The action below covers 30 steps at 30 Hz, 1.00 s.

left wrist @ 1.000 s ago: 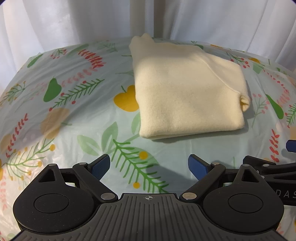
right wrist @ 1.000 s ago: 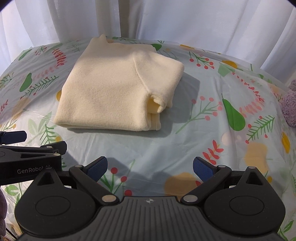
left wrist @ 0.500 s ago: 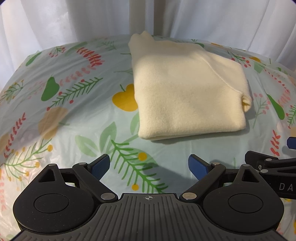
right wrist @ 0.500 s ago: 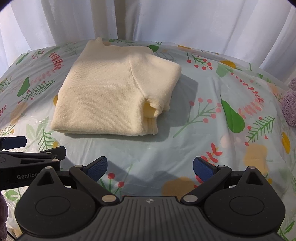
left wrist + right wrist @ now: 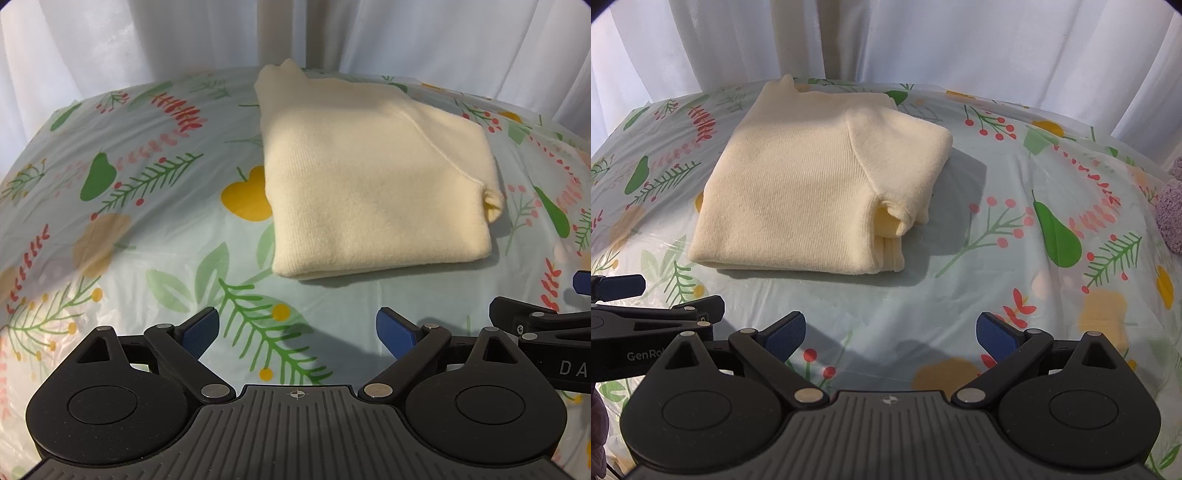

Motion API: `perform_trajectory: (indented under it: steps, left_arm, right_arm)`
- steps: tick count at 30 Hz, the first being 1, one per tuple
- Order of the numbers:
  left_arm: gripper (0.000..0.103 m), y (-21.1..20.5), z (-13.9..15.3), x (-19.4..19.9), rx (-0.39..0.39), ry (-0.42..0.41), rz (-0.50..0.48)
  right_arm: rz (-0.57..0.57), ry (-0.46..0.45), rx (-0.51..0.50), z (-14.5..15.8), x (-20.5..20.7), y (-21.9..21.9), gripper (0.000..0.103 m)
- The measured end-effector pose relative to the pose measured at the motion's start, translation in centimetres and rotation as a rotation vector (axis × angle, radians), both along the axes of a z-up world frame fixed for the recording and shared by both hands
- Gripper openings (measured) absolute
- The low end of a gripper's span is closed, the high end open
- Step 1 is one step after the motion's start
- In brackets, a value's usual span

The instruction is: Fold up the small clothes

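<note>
A cream sweater (image 5: 373,184) is seen folded into a compact rectangle on the floral cloth (image 5: 147,229) that covers the table, toward the far middle of it, with white curtains (image 5: 443,44) hung behind. The left gripper (image 5: 297,330) is held released, its blue pads spread wide and nothing between them, just short of the near folded edge; the right gripper (image 5: 890,334) is likewise held spread and empty, beside the left one and equally clear of the knit. The fold is judged nearly or wholly done, so the risks lie in any further touch. At the right near corner a sleeve cuff (image 5: 895,218) is left bulging open, with stacked layer edges exposed below it; if that corner is pinched, only the top layer may be caught and the stack peeled apart. If the near edge is pushed instead of lifted, the soft knit can be bunched, or the whole pile slid across the slick-looking cloth, which itself may be wrinkled and dragged. The far corner at the collar (image 5: 284,70) is raised slightly and could be flipped if the pile is shifted. A purple fuzzy item (image 5: 1171,218) is glimpsed at the right edge of the right view; what it is cannot be told, and a wide sweep of the right gripper could brush it.
</note>
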<state>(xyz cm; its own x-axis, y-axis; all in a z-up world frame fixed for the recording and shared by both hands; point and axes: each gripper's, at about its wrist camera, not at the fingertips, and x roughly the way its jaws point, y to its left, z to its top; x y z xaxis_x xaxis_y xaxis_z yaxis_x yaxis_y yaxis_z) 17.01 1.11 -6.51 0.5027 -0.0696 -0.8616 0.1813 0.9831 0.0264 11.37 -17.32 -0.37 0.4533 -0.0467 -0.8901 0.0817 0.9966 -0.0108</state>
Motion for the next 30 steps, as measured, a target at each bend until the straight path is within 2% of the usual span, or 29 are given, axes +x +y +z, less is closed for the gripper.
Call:
perform_trajectory:
  steps: [30]
  left_arm:
    - [0.096, 0.13, -0.16, -0.07, 0.015, 0.002, 0.003]
  right_arm:
    - [-0.01, -0.011, 0.001, 0.33, -0.26, -0.72, 0.099]
